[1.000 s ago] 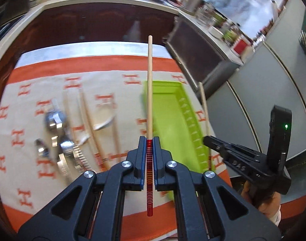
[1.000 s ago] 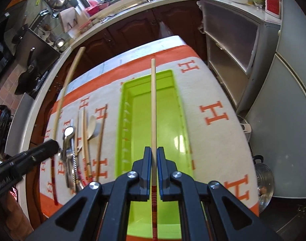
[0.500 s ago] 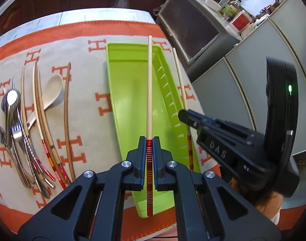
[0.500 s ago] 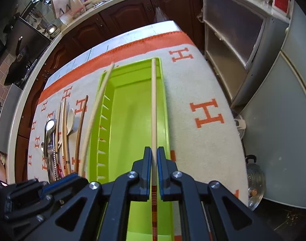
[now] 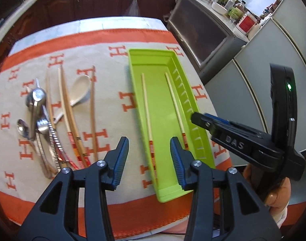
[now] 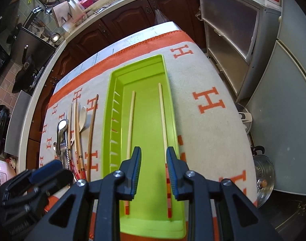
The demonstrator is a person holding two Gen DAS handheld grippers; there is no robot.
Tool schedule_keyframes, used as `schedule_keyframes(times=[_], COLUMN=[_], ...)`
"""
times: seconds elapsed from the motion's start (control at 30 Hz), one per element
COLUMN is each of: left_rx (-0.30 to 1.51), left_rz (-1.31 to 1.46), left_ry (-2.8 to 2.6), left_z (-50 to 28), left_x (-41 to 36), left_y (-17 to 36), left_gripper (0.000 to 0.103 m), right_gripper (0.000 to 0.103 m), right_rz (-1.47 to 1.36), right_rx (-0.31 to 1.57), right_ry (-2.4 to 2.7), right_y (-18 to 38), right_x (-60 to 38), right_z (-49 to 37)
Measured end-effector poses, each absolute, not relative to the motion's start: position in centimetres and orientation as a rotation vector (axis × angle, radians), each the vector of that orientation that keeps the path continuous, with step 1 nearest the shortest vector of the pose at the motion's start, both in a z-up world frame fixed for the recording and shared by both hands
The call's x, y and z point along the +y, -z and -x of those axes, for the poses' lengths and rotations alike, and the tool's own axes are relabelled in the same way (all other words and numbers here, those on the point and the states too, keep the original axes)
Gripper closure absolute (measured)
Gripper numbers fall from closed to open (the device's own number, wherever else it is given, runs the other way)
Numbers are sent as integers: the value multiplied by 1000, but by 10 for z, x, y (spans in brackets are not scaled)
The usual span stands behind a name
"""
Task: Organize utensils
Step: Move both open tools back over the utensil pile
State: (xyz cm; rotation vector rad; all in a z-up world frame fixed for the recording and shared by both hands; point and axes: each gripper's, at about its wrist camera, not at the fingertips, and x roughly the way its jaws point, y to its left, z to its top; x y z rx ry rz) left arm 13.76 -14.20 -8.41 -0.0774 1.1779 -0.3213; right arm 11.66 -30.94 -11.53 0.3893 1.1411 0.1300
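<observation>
Two pale chopsticks (image 5: 146,112) (image 5: 174,104) with red-striped ends, lying lengthwise and apart inside green tray (image 5: 149,60). Left gripper (image 5: 150,156) and right gripper (image 6: 154,168) both spread wide, holding nothing, above tray's near end. Tray on beige cloth (image 5: 112,104) with orange H marks; dark cabinets (image 6: 120,26) beyond. Left of tray: more chopsticks (image 5: 69,110), white spoon (image 5: 79,89), metal spoons (image 5: 35,108).

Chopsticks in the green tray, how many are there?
2. One chopstick lies along the left side of the green tray; the other chopstick lies along the right side, near the ribbed wall. None look hidden.
</observation>
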Motion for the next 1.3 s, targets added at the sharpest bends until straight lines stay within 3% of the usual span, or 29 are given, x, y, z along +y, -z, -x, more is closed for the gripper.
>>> schedule_keyframes(times=[0.8,1.3], left_rx=[956,932], left_rz=[27,99], left_ry=[177,27], left_z=[-101,-89], left_x=[-69,26], left_y=[45,57], left_gripper=[63,63], right_gripper=[77,77], right_rz=[-376,-263], right_rx=[990,1098], right_ry=[-174,-234], right_y=[75,91], right_x=[-247,-173], right_z=[-81,-94])
